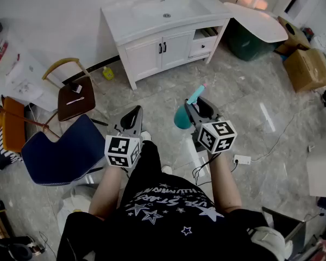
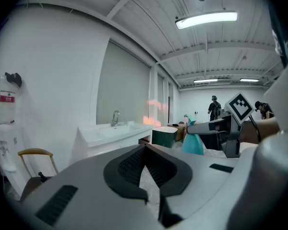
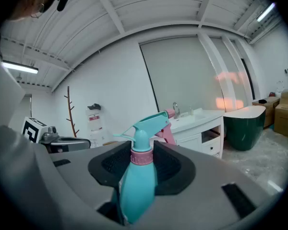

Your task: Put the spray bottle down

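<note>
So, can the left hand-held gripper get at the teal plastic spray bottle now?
Probably yes: the left hand-held gripper is empty, with open air between. But its jaws are shut, and the right hand-held gripper clamps the teal plastic spray bottle.

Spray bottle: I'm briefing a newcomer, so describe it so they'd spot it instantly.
Start at the white sink cabinet; a person stands facing it on the pale floor. The jaws of the right gripper clamp the spray bottle: teal, with a pink collar, while the left gripper holds nothing.
</note>
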The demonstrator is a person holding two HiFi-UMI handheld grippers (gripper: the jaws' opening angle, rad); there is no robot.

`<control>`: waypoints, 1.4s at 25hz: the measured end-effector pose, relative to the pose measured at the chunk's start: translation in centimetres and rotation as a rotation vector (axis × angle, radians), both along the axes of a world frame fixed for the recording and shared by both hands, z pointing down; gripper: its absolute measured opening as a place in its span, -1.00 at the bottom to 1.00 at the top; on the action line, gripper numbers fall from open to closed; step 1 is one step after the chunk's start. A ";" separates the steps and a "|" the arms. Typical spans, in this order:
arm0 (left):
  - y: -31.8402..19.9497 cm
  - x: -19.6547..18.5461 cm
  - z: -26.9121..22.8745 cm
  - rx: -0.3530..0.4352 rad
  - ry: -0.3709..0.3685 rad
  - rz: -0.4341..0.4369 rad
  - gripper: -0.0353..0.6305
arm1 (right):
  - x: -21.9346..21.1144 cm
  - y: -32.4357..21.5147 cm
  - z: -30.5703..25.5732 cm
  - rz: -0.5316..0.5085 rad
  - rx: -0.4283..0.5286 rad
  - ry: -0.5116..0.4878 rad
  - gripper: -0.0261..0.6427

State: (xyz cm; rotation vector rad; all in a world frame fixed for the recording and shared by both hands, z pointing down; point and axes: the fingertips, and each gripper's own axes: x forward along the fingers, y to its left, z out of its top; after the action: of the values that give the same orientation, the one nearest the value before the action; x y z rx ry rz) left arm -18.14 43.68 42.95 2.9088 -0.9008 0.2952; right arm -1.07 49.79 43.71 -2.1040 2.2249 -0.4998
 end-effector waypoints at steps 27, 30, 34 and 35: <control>-10.1 -0.4 1.8 -0.038 -0.009 -0.055 -0.85 | 1.8 -10.4 1.2 -0.001 -0.028 -0.009 -0.46; -14.8 0.6 2.0 -0.046 -0.004 -0.054 -0.85 | 2.9 -15.1 1.0 -0.001 -0.040 0.005 -0.46; -21.5 1.8 1.7 -0.040 0.004 -0.058 -0.85 | 4.3 -21.8 -0.2 0.000 -0.037 0.031 -0.46; -23.0 2.0 1.5 -0.041 0.009 -0.060 -0.85 | 4.6 -23.3 -0.5 0.002 -0.033 0.036 -0.46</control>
State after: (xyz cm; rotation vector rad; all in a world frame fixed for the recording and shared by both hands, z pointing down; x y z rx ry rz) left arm -16.13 20.66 44.45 2.8379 -0.9675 0.2929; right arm 3.52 26.46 43.18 -2.1475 2.2487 -0.5056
